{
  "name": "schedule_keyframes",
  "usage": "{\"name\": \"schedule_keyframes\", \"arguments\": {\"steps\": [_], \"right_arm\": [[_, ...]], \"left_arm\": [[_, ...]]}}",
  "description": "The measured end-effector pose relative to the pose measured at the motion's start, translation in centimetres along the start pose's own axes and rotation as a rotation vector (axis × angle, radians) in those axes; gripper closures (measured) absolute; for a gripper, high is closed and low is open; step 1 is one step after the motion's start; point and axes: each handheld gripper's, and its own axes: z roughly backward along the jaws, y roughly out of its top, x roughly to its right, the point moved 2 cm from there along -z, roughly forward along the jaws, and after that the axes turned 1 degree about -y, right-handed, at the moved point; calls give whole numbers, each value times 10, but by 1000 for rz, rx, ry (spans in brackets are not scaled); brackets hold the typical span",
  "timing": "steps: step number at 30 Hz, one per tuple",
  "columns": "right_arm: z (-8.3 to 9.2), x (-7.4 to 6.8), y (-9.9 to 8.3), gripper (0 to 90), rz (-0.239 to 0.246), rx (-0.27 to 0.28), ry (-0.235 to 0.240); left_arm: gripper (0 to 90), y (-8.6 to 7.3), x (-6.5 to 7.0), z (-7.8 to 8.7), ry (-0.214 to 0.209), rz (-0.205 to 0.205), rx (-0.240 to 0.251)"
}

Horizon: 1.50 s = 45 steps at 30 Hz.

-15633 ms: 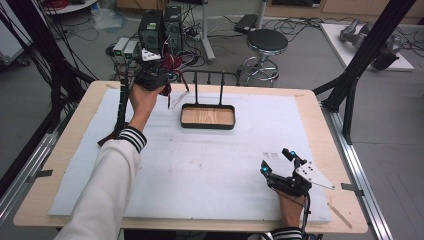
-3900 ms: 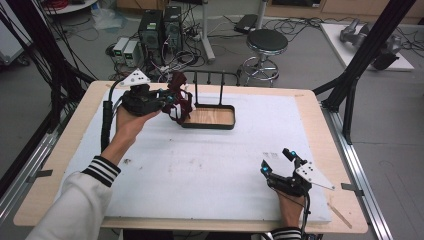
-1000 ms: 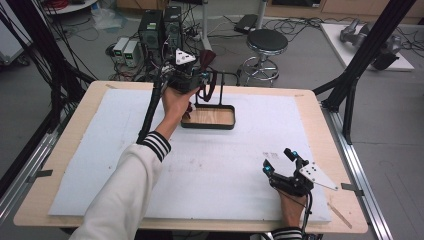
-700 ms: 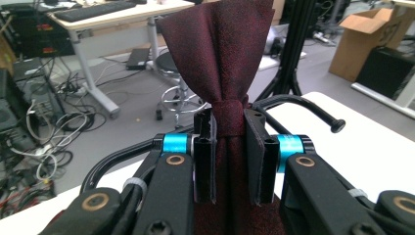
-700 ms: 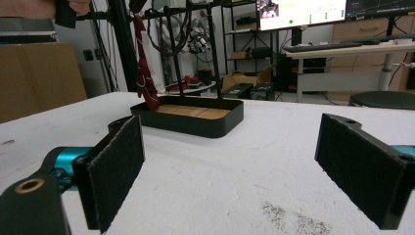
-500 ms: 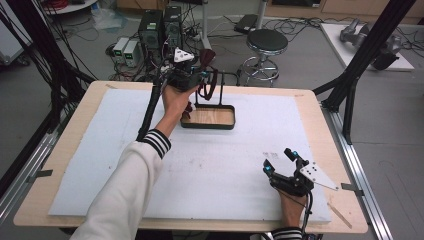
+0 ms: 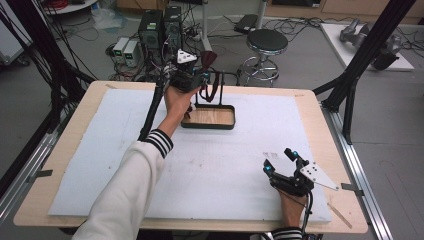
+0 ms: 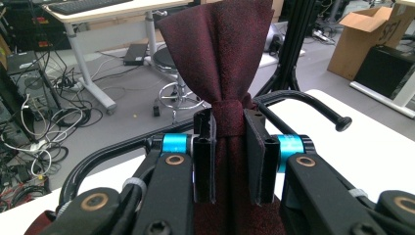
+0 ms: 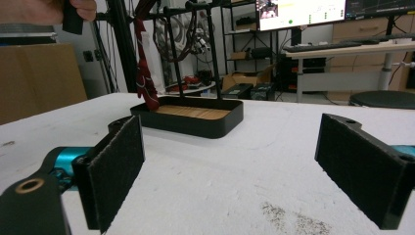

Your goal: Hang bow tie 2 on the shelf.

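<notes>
Now left claw [image 8: 230, 142] clamped on dark red tie [image 8: 220, 54] over rack bar [image 8: 293, 98]; draping and release left. Right claw [image 9: 240, 171] wide, idle.

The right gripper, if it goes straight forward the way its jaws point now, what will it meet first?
Probably the black tray with the wooden floor: in the right gripper view it lies ahead of the open right gripper, with bare white mat between. Depth is uncertain; it might pass the tray's right end.
</notes>
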Motion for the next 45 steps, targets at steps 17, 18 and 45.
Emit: {"name": "schedule_keyframes", "arguments": {"steps": [17, 18, 45], "right_arm": [[0, 0, 0, 103, 4, 2, 1], [0, 0, 0, 103, 4, 2, 0], [0, -1, 0, 103, 10, -6, -2]], "left_arm": [[634, 1, 1, 2, -7, 12, 5], [611, 2, 0, 3, -4, 14, 8], [118, 4, -1, 59, -157, -170, 136]]}}
